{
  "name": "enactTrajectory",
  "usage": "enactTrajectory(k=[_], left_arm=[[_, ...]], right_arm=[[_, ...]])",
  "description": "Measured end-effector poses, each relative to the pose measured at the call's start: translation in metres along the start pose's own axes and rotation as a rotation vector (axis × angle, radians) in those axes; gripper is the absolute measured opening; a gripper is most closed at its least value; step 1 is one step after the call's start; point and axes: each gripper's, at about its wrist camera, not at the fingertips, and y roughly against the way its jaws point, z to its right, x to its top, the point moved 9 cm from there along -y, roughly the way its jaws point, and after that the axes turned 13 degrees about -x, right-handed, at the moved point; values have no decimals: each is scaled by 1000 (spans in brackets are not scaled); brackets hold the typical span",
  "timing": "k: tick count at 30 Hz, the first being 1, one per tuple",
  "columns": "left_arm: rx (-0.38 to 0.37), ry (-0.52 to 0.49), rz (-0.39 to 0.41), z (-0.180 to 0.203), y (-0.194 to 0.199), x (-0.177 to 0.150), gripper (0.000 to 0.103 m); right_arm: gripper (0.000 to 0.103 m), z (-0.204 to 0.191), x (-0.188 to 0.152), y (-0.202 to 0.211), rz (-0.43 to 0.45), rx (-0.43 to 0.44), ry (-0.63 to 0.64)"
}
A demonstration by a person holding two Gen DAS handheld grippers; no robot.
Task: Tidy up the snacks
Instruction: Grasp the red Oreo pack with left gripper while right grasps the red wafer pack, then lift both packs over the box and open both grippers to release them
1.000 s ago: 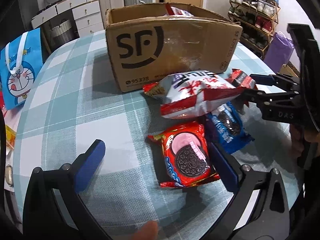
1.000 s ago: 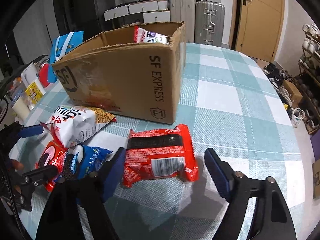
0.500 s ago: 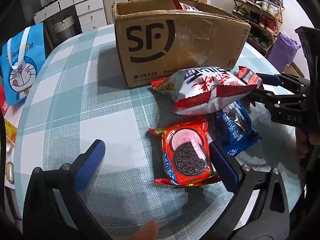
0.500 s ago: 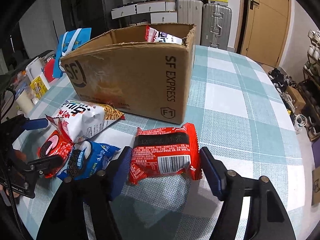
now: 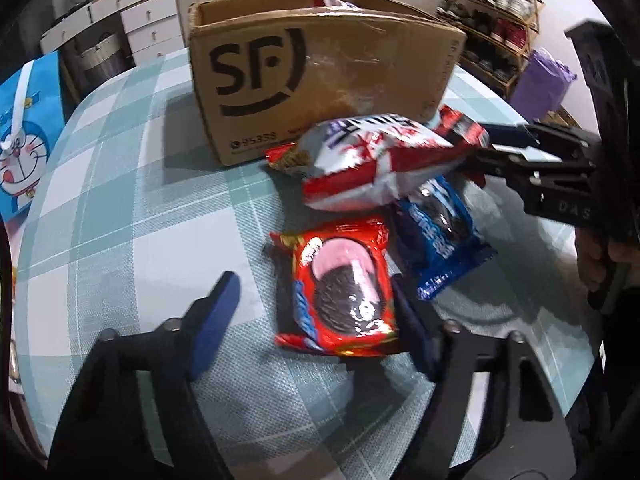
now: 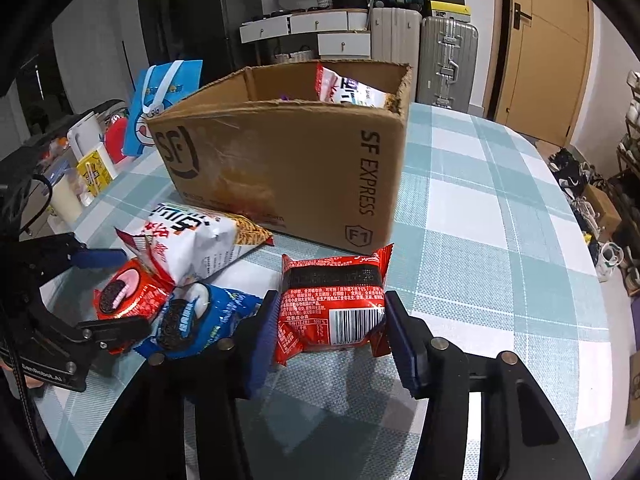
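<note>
The right gripper (image 6: 329,322) has just been closed, and its blue pads are now pressed on both sides of the red barcode-side snack packet (image 6: 332,304) in front of the SF cardboard box (image 6: 288,168). The left gripper (image 5: 316,300) has just been narrowed around the red Oreo packet (image 5: 342,284); its far pad is touching the packet, the near one is apart, so nothing is clamped yet. Two packets are being readied for boxing; the chip bag (image 5: 376,160) and blue Oreo packet (image 5: 444,232) are left on the checked tablecloth (image 5: 132,200).
</note>
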Motion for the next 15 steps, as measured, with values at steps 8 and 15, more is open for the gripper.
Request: enactTrajectory(k=[8,15], left_arm=[[-11,-13,34,3,8,2,42],[-17,-6,65,4,20,5,41]], right_arm=[[52,-5,6,11,36,18,8],[52,-5,11,21,61,26,9]])
